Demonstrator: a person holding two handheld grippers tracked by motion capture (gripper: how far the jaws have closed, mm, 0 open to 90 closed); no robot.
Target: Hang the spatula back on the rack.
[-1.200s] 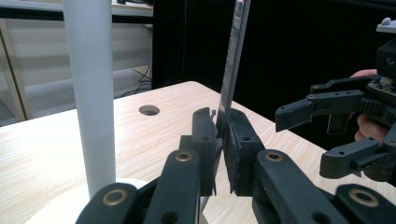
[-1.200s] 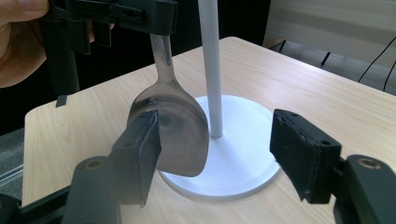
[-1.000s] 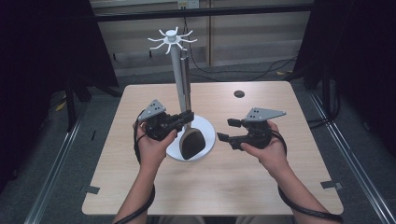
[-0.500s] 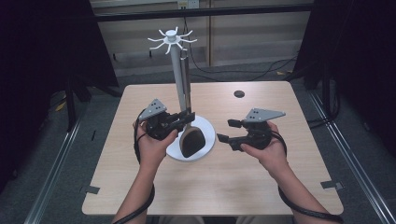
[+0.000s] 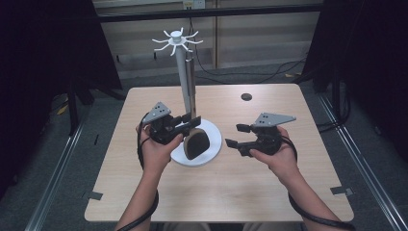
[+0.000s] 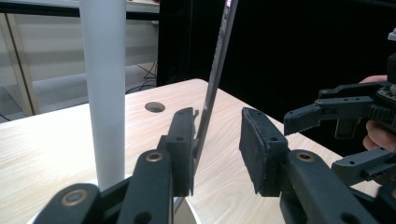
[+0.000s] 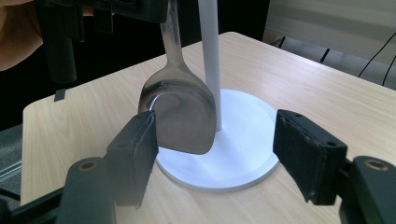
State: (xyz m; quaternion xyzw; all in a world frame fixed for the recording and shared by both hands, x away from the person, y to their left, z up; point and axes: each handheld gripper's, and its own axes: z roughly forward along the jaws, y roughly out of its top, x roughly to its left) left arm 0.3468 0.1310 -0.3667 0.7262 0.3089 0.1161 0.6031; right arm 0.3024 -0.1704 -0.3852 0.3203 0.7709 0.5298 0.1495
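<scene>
A white stand [image 5: 182, 72] with a crown of hooks rises from a round white base [image 5: 211, 144] on the table. A steel spatula [image 5: 195, 143] hangs along the pole, its blade [image 7: 180, 109] low over the base. My left gripper [image 5: 192, 122] is around the spatula's thin handle [image 6: 217, 70]. Its jaws have just been opening: the handle lies against one pad, with a clear gap to the other. My right gripper [image 5: 235, 135] is open to the right of the base, pointing at the blade, its pads [image 7: 308, 154] off it.
The wooden table [image 5: 216, 192] has a small dark round hole [image 5: 246, 96] behind the right gripper. Black curtains and metal rails flank the table, and cables lie on the floor behind it.
The left gripper's jaws have parted around the spatula handle. Both hands and the spatula stay where they were.
</scene>
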